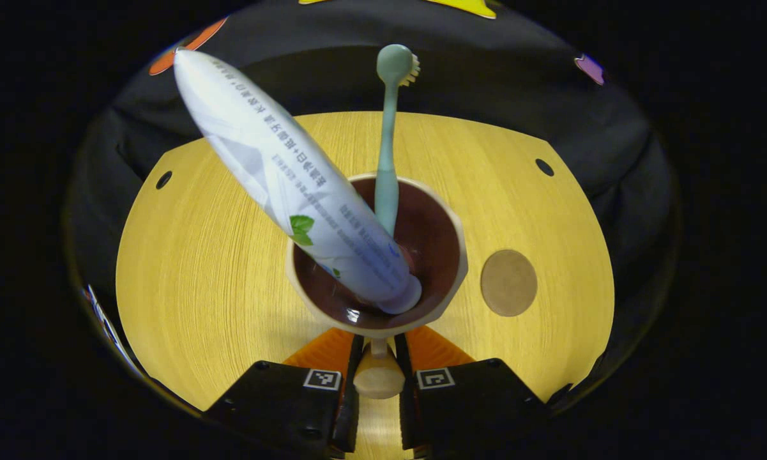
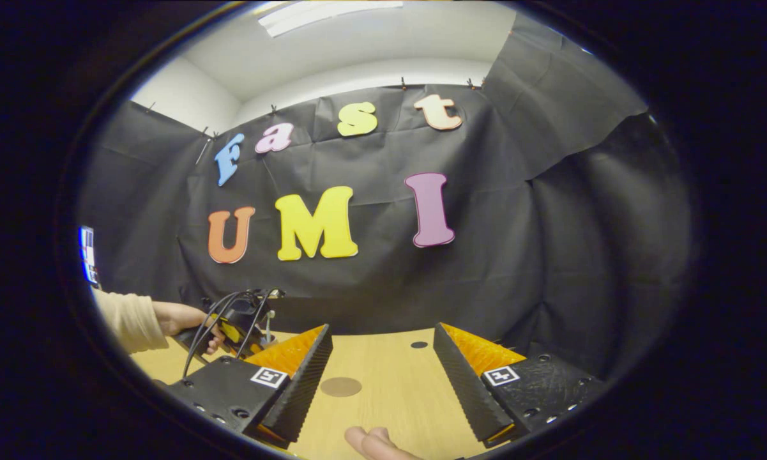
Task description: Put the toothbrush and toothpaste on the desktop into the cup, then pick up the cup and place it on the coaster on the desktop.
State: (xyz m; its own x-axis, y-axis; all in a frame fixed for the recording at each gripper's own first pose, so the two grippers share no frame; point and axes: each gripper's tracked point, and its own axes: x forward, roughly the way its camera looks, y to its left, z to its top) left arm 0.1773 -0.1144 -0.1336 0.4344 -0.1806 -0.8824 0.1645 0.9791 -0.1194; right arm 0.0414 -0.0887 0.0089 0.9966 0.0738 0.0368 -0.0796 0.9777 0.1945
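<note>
In the left gripper view a beige cup (image 1: 450,255) with a dark brown inside holds a white toothpaste tube (image 1: 281,172) leaning left and a pale green toothbrush (image 1: 387,166) standing head up. My left gripper (image 1: 378,367) is shut on the cup's handle (image 1: 379,377), and the cup hangs over the wooden desktop (image 1: 198,255). The round brown coaster (image 1: 508,282) lies on the desktop just right of the cup. In the right gripper view my right gripper (image 2: 382,377) stands open above the desktop with nothing between its fingers; the coaster (image 2: 341,386) lies ahead of it.
The right gripper view shows a hand and sleeve (image 2: 134,319) holding the other gripper (image 2: 236,322) at the left. A fingertip (image 2: 373,444) pokes in at the bottom edge. Small dark holes (image 1: 545,167) mark the desktop's far corners.
</note>
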